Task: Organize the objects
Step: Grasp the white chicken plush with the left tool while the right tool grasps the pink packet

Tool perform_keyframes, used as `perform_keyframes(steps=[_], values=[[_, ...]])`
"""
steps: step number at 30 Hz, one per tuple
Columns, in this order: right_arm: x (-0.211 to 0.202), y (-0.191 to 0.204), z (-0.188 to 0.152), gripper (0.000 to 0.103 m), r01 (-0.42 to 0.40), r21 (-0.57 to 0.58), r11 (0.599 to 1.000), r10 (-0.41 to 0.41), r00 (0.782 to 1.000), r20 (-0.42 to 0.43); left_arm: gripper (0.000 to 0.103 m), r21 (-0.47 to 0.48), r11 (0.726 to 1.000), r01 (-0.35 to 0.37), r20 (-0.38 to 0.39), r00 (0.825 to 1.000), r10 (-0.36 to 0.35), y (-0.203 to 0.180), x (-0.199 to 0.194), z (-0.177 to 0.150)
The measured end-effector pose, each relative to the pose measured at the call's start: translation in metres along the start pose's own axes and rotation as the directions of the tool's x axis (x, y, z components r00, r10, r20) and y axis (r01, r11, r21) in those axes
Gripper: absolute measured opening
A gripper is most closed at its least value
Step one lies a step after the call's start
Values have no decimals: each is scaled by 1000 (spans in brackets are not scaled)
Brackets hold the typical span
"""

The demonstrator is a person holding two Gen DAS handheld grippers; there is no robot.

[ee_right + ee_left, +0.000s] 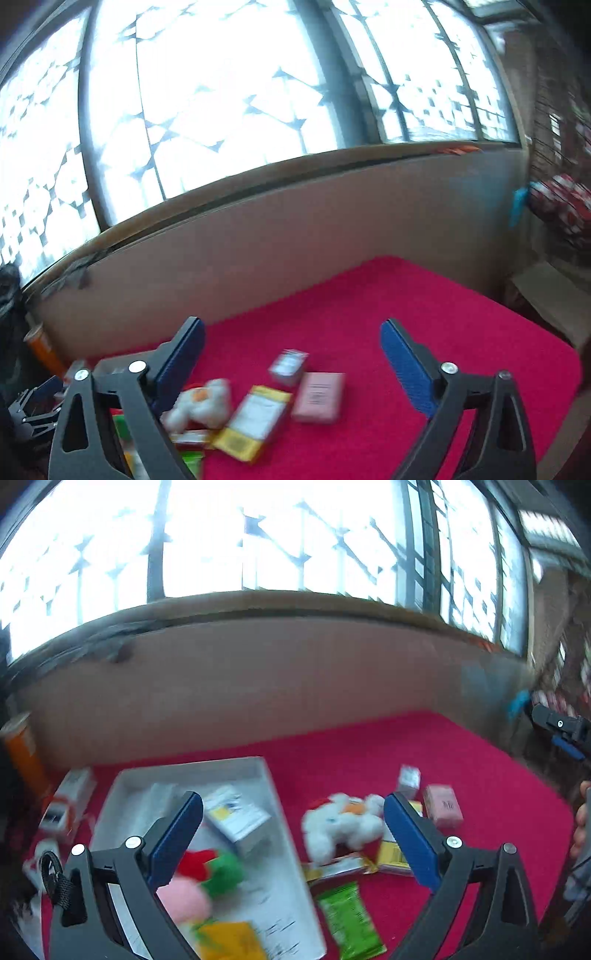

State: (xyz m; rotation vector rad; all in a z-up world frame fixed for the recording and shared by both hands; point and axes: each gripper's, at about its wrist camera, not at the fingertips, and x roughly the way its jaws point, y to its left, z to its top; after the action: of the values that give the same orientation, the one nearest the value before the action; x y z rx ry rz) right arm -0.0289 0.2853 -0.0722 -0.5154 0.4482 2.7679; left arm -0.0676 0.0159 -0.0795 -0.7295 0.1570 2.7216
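A white tray (266,775) lies on the red cloth at the left and holds a white box (236,818), a pink, red and green plush (199,882) and a yellow packet (229,941). Right of it lie a white plush (341,823), a green packet (349,919), a yellow packet (391,853), a pink box (443,805) and a small grey box (409,780). My left gripper (293,805) is open and empty above the tray's right edge. My right gripper (291,332) is open and empty above the pink box (319,397), grey box (289,365), yellow packet (255,421) and white plush (201,404).
An orange tube (24,753) and orange-white boxes (68,801) stand left of the tray. A brown wall (258,683) under a window closes the far side. The cloth's right edge (554,794) drops off; the other gripper (561,727) shows there.
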Motion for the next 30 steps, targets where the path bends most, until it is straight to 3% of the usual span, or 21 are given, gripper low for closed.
perform_keyframes(steps=[3,5,9,18,24,26,28,30], values=[[38,-29,-17,100,27,42,999,-21,990,-141,98,93,993,68,-111,992,-57,-25,45,9],[63,-38,-26,100,44,48,998,-33,976,-216,98,122,986,109,-201,976,-83,-34,81,12],[109,-36,-43,100,53,29,998,-41,949,-313,98,136,984,115,-294,953,-71,-34,124,9],[174,-5,-57,99,36,-26,999,-44,921,-388,98,83,987,138,-390,916,-96,-38,169,-5],[195,-4,-69,98,72,-29,997,-77,894,-442,98,102,978,184,-446,887,-120,-59,182,-10],[197,-3,-71,96,75,-51,996,-90,894,-439,98,88,977,194,-468,874,-131,-64,189,-13],[196,0,-75,85,72,-87,994,-103,893,-438,98,48,979,197,-468,871,-153,-64,192,-15],[195,2,-75,59,70,-120,990,-116,892,-437,81,-1,979,203,-468,865,-180,-60,193,-14]])
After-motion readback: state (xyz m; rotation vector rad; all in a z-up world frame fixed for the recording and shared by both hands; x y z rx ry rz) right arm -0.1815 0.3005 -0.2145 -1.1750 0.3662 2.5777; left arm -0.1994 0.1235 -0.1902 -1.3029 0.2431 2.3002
